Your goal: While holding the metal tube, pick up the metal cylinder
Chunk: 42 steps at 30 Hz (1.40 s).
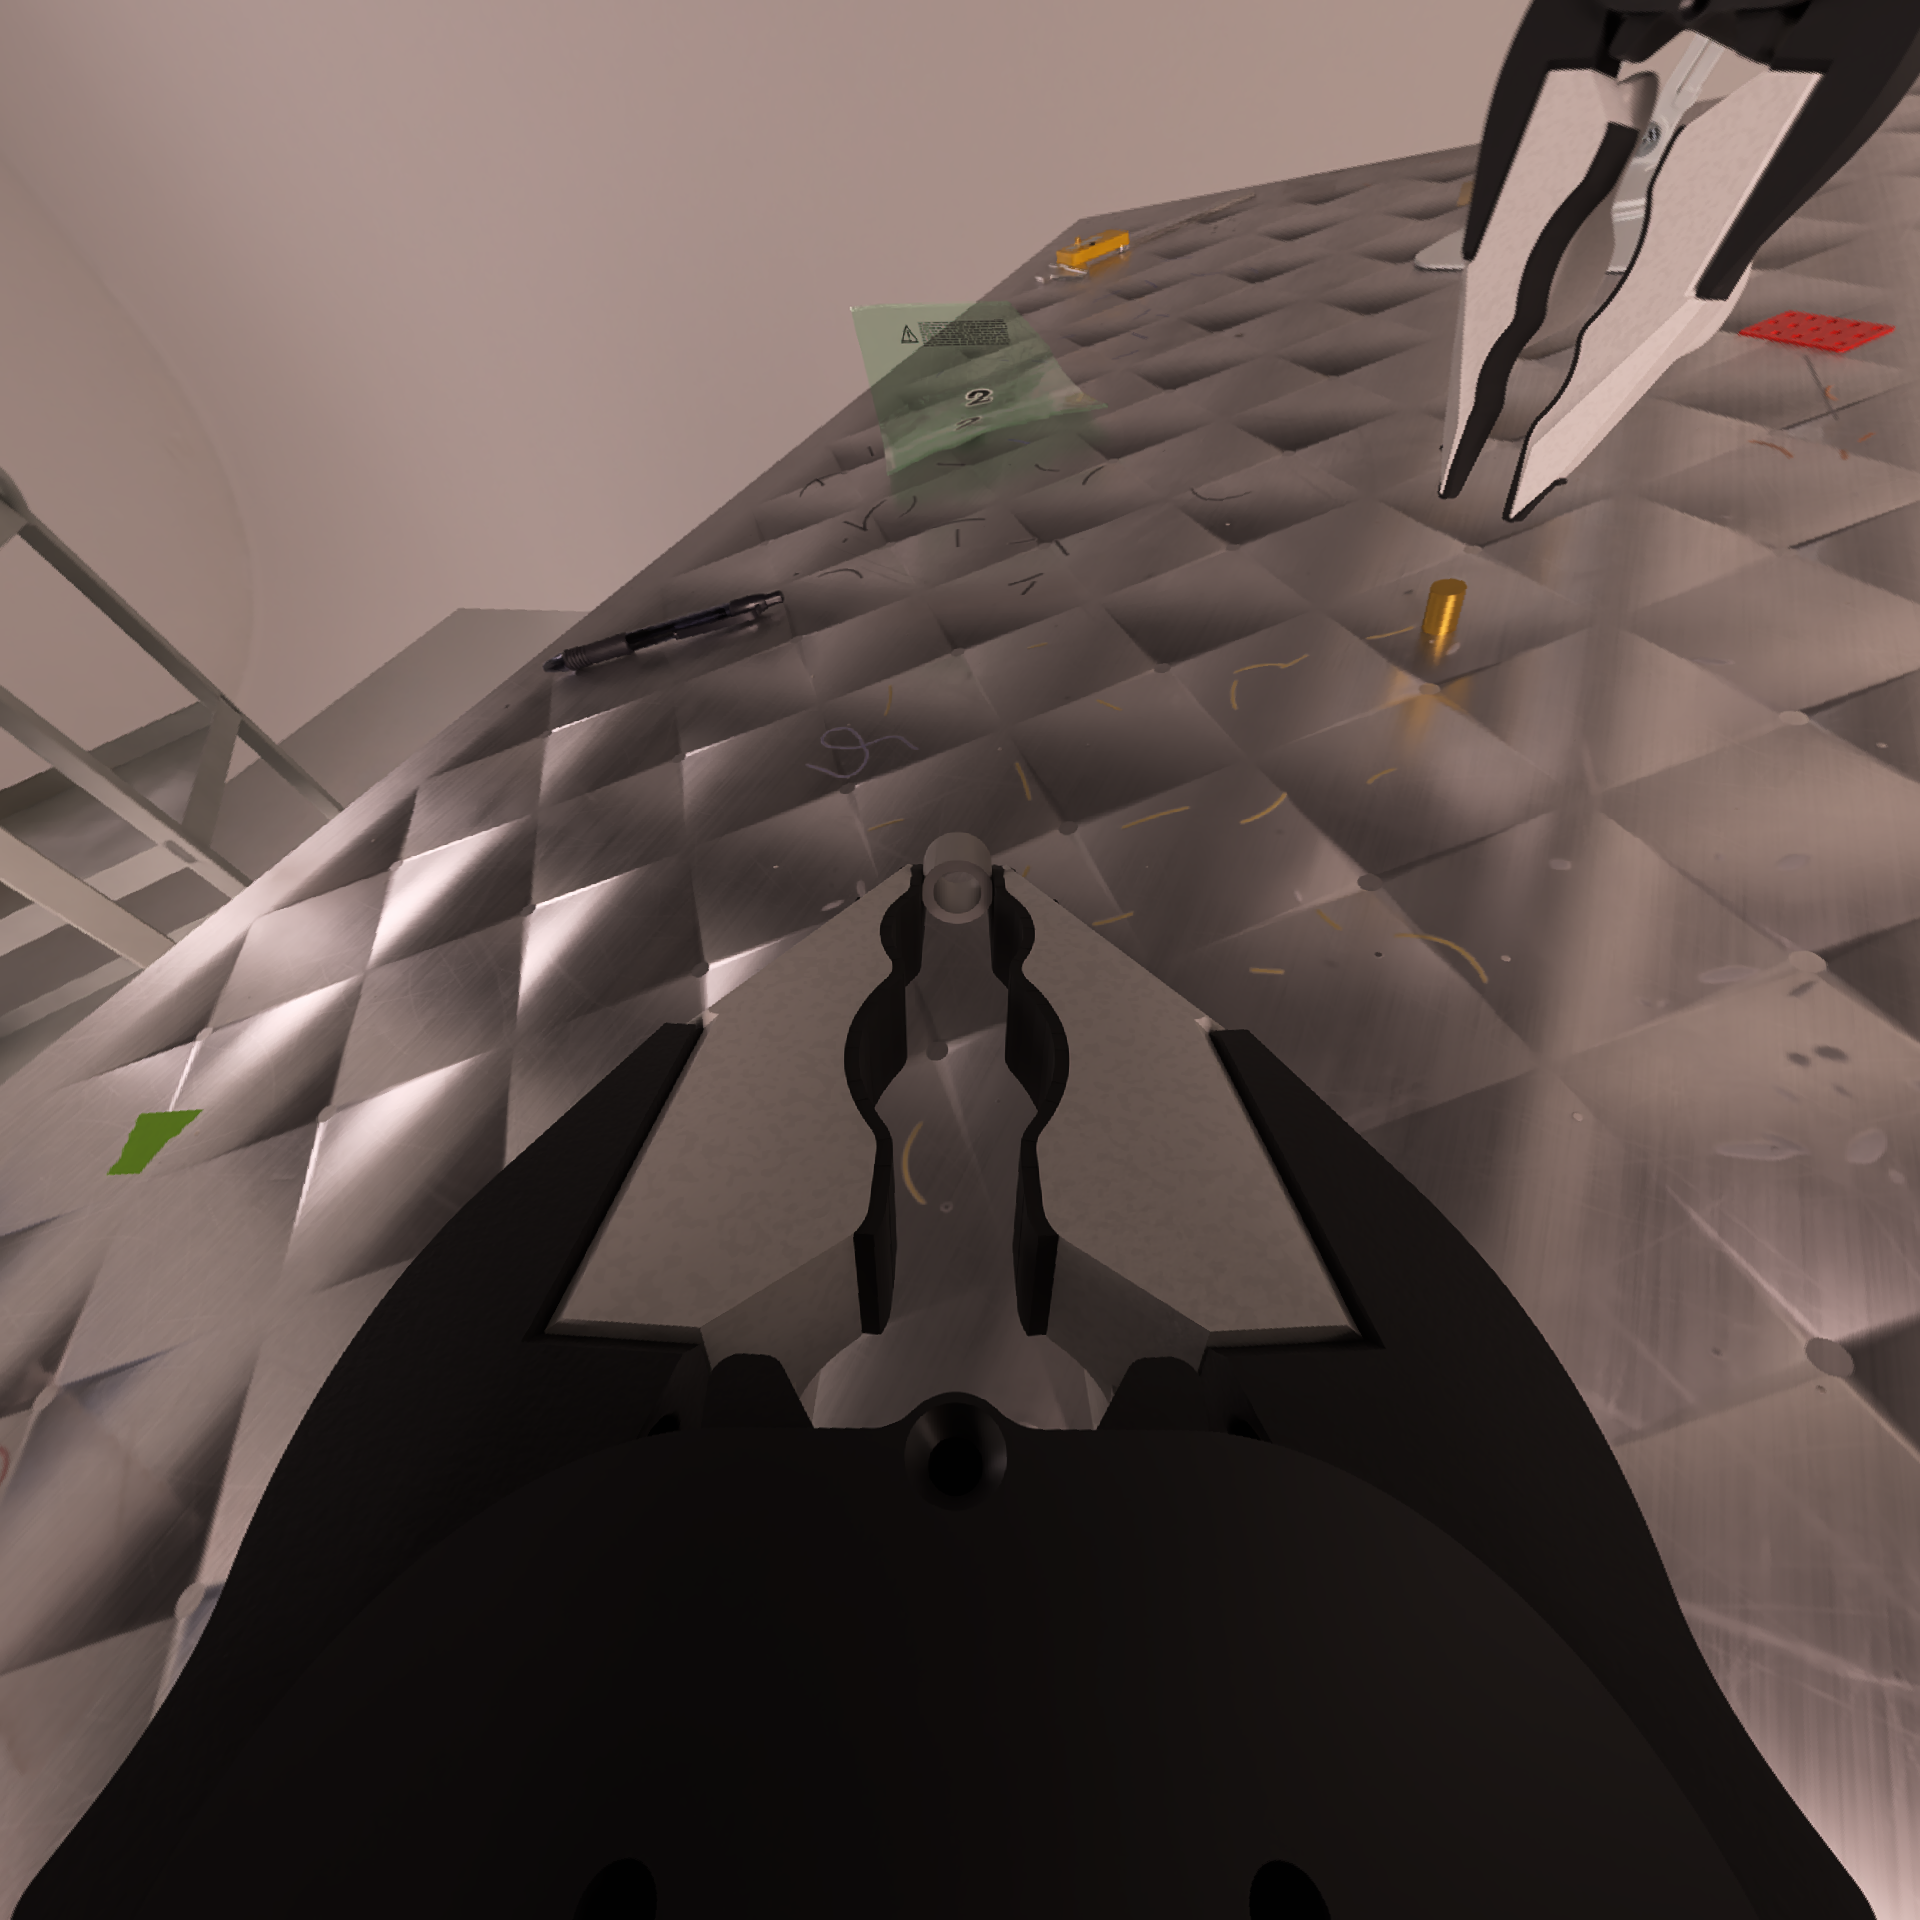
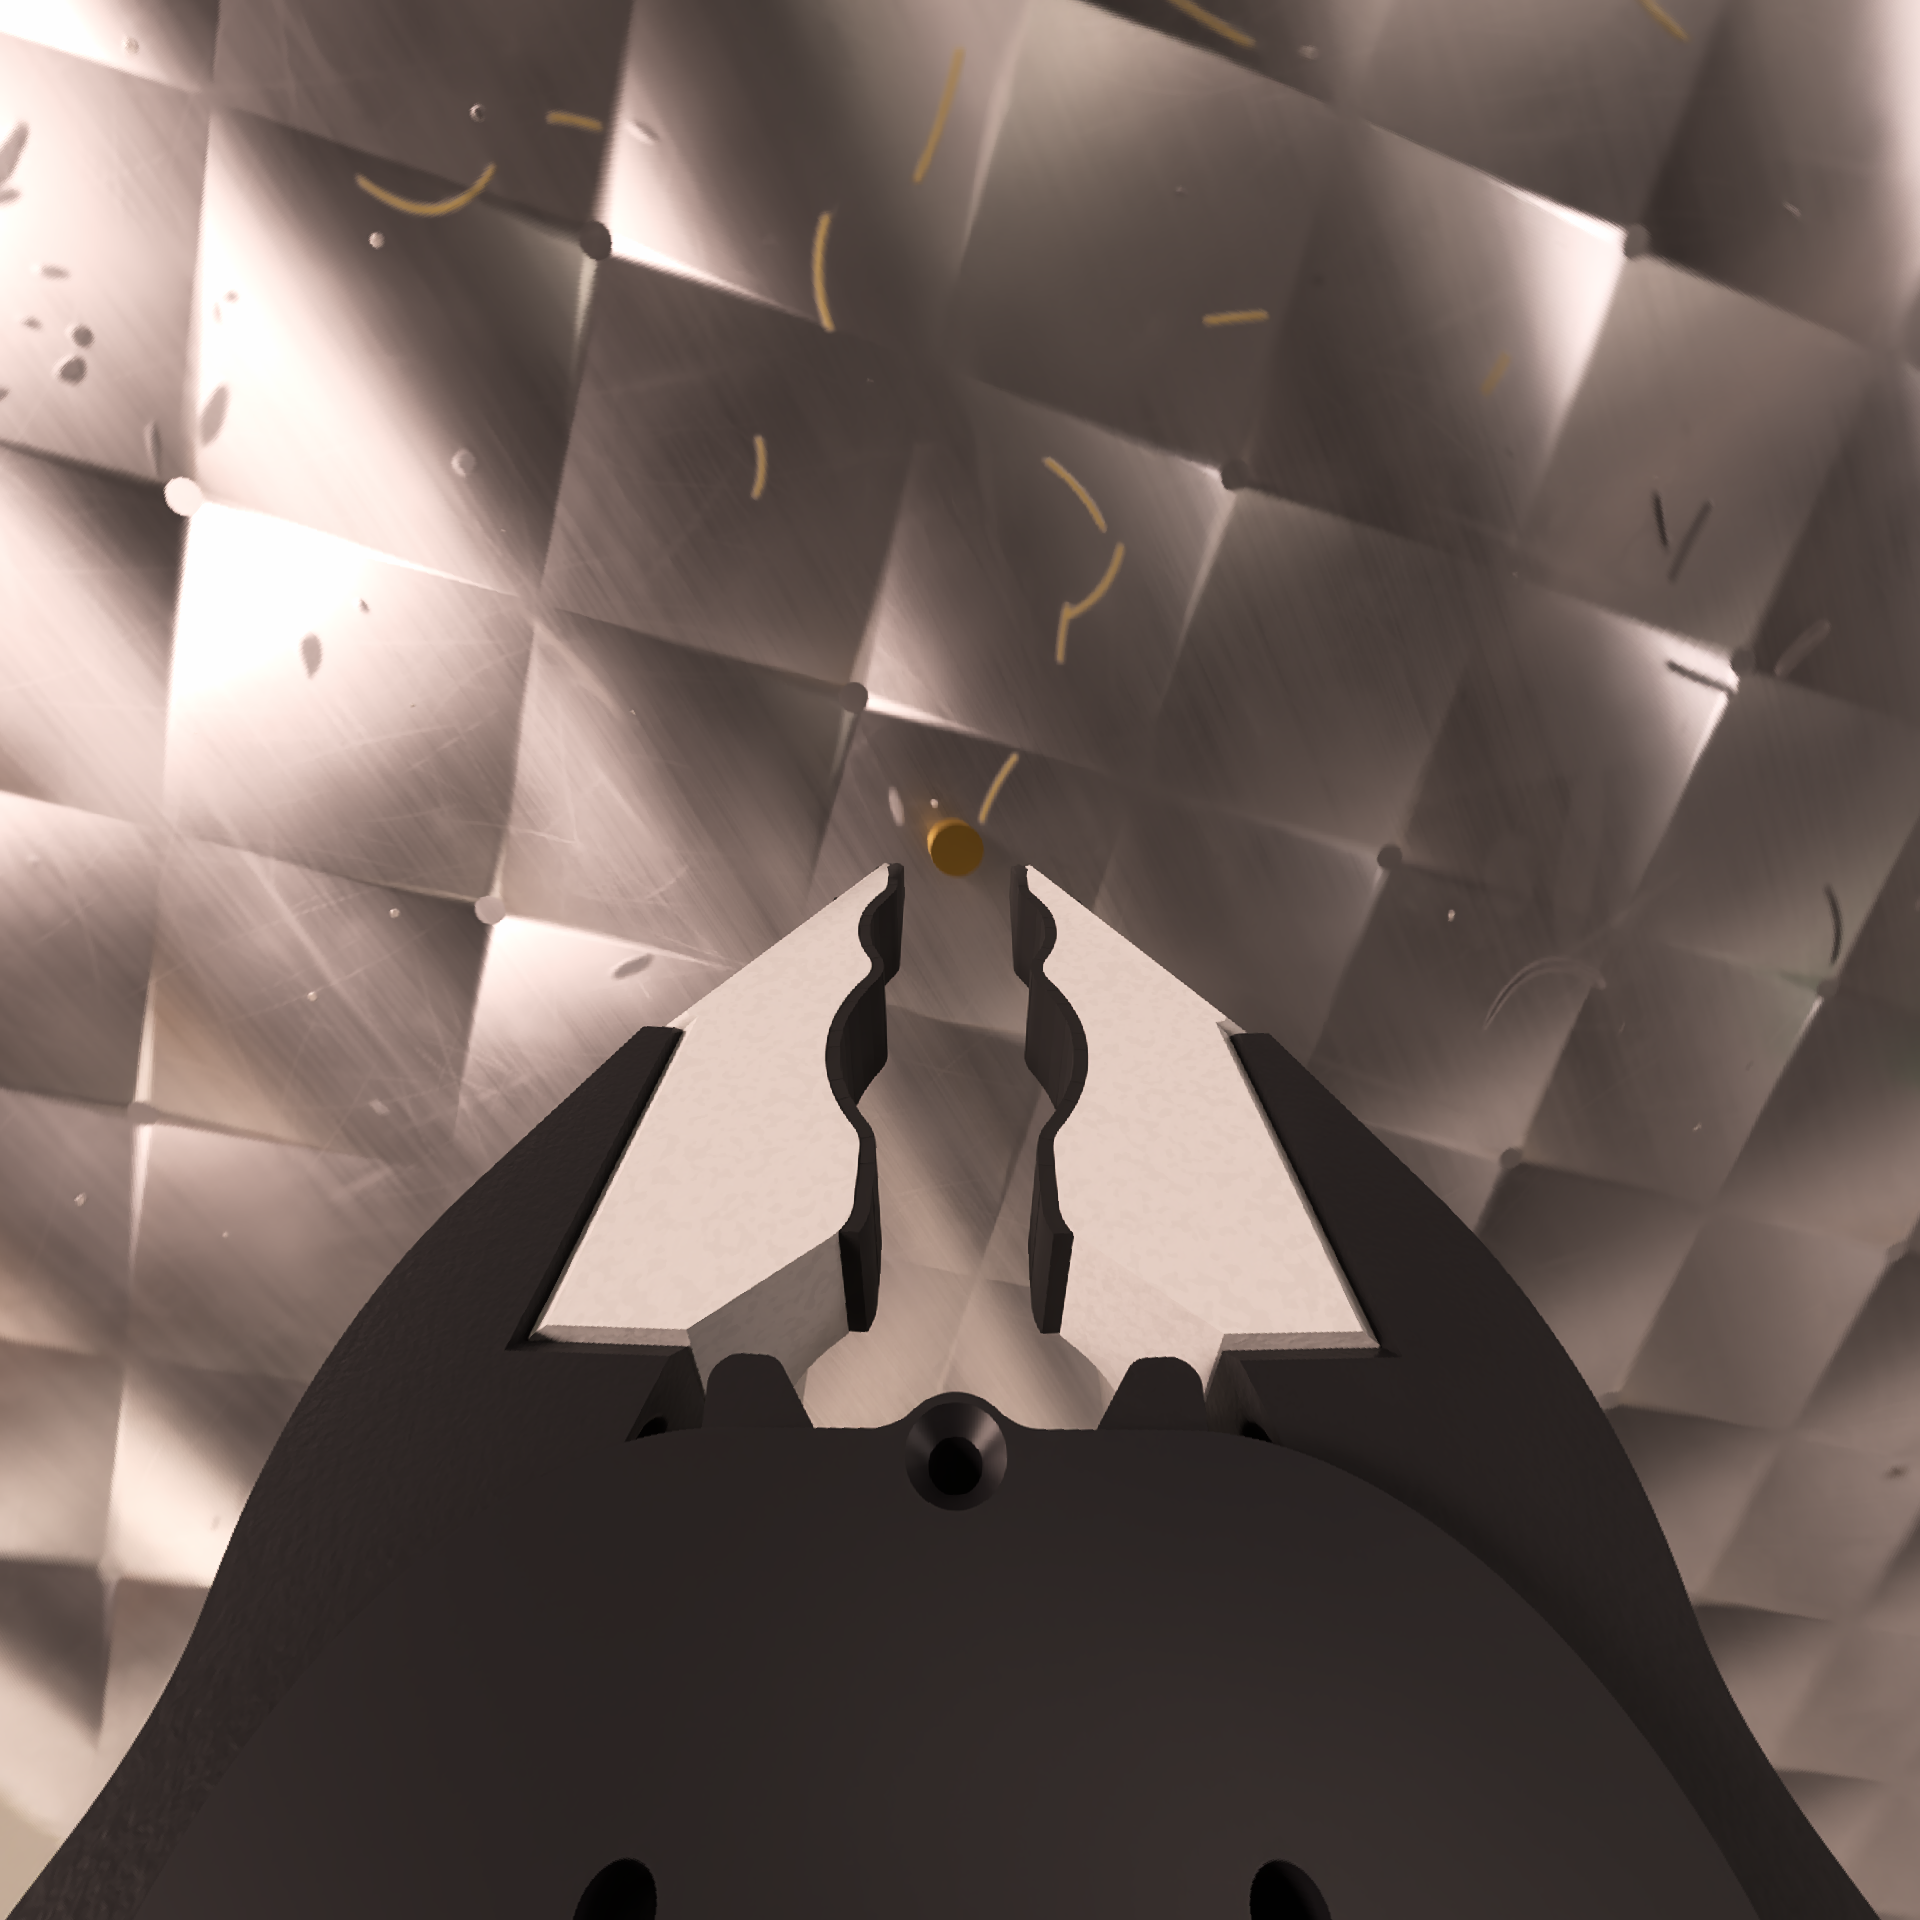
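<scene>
My left gripper (image 1: 957,891) is shut on a short grey metal tube (image 1: 957,881), held at the fingertips above the metal table (image 1: 1299,1195). A small brass-coloured metal cylinder (image 1: 1444,615) stands upright on the table to the right. My right gripper (image 1: 1488,497) hangs above and just behind it, fingers pointing down. In the right wrist view the right gripper (image 2: 956,878) is open and empty, looking straight down at the cylinder's round top (image 2: 954,847), which lies just past the gap between the fingertips.
A black pen (image 1: 665,632), a green translucent bag (image 1: 966,390), a yellow block (image 1: 1091,251) and a red perforated plate (image 1: 1818,338) lie farther off on the table. Brass and dark shavings are scattered about. A metal frame (image 1: 125,748) stands past the left edge.
</scene>
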Available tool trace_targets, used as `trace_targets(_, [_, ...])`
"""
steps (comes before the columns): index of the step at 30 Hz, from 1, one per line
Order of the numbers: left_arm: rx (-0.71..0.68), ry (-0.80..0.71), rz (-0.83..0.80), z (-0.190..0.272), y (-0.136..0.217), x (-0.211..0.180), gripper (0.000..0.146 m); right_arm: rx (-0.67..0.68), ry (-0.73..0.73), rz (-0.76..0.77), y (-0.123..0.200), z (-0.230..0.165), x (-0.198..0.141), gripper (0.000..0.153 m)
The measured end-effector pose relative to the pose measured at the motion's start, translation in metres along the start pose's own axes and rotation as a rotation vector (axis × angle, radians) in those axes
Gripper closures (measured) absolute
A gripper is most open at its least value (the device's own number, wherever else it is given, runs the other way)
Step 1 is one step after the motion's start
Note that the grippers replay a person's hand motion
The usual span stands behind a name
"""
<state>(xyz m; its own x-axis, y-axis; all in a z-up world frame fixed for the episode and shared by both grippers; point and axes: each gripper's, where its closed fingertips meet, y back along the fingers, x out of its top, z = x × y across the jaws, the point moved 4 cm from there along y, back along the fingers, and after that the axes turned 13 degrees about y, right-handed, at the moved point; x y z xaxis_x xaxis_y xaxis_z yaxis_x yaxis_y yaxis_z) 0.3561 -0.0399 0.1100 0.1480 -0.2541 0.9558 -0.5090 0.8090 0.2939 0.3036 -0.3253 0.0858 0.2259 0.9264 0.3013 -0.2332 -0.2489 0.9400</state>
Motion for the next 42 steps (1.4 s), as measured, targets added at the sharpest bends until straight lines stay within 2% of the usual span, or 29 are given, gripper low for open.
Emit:
trace_targets(4, [-0.008,-0.01,-0.014,0.004,-0.002,-0.002,0.135,-0.085,-0.143,0.108,-0.003,0.002,-0.028,0.132])
trace_targets(7, [-0.014,-0.023,-0.019,0.008,-0.004,-0.003,0.135,-0.032,-0.221,0.231,-0.014,0.003,-0.033,0.131])
trace_targets(11, [-0.016,-0.044,-0.03,0.011,-0.005,-0.005,0.135,0.007,-0.22,0.335,-0.023,0.004,-0.028,0.131])
trace_targets(24, [-0.031,-0.071,-0.046,0.015,-0.006,-0.008,0.135,0.06,-0.16,0.322,-0.038,0.009,-0.036,0.138])
trace_targets(28, [-0.028,-0.075,-0.046,0.015,-0.006,-0.008,0.135,0.037,-0.124,0.328,-0.038,0.007,-0.036,0.139])
trace_targets(34, [-0.037,-0.078,-0.055,0.016,-0.007,-0.009,0.135,0.056,-0.115,0.341,-0.04,0.0,-0.027,0.138])
trace_targets(42, [-0.036,-0.083,-0.054,0.016,-0.007,-0.009,0.135,-0.003,-0.057,0.331,-0.045,-0.004,-0.012,0.141])
